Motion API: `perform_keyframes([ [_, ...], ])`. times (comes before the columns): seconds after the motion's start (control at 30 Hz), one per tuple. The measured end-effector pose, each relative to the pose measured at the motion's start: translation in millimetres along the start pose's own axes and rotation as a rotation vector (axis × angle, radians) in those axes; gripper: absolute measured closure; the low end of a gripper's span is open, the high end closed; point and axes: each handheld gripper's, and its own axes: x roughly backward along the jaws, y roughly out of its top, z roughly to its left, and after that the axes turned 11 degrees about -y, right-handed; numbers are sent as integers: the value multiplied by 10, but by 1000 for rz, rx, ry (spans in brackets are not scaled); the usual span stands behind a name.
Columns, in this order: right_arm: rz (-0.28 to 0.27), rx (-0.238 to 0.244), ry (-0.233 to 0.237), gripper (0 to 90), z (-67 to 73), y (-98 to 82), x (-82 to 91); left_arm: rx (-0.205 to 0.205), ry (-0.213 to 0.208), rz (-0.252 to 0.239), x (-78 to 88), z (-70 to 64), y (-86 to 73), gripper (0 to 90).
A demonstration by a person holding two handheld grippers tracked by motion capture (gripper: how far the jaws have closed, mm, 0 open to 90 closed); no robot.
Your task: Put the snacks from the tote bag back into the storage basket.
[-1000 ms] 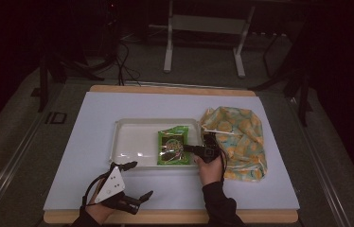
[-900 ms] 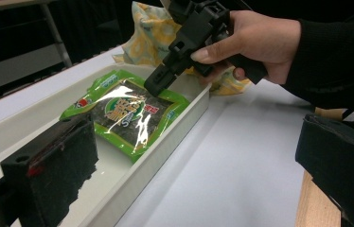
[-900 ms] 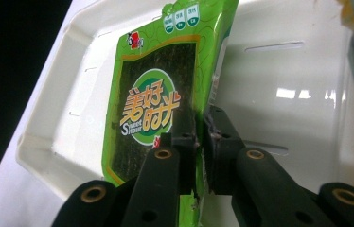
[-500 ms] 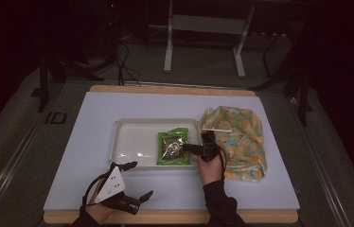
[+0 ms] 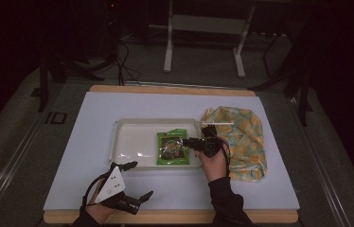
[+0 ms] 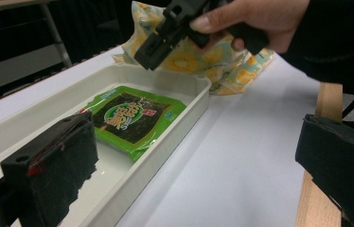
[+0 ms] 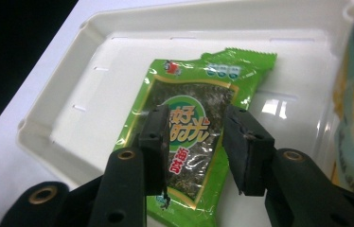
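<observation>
A green seaweed snack packet lies flat in the right part of a white tray. My right gripper hovers just above the packet's near end. Its jaws have just been opening and stand apart, with nothing pressed between the pads. My left gripper rests low near the table's front edge, left of the tray's near corner. It is open wide and holds nothing.
A yellow-and-teal patterned cloth bag lies right of the tray, against its right wall. The white table top ends in a wooden front edge. Dark floor, cables and a metal stand lie beyond.
My right gripper's jaws have opened off the packet and the hand has lifted a little. The packet stays in the tray. The left gripper has not moved.
</observation>
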Motion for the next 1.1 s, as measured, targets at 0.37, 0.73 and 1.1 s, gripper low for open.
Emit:
perform_keyframes([
  [0.37,-21,137,11,484,68,197,153,-4,0,5,-3,-2,-1,6],
  [0.73,-39,233,15,323,54,315,305,-6,2,7,2,-1,-2,5],
  [1.1,-93,266,18,166,-139,362,534,-7,1,10,-5,-3,-3,6],
])
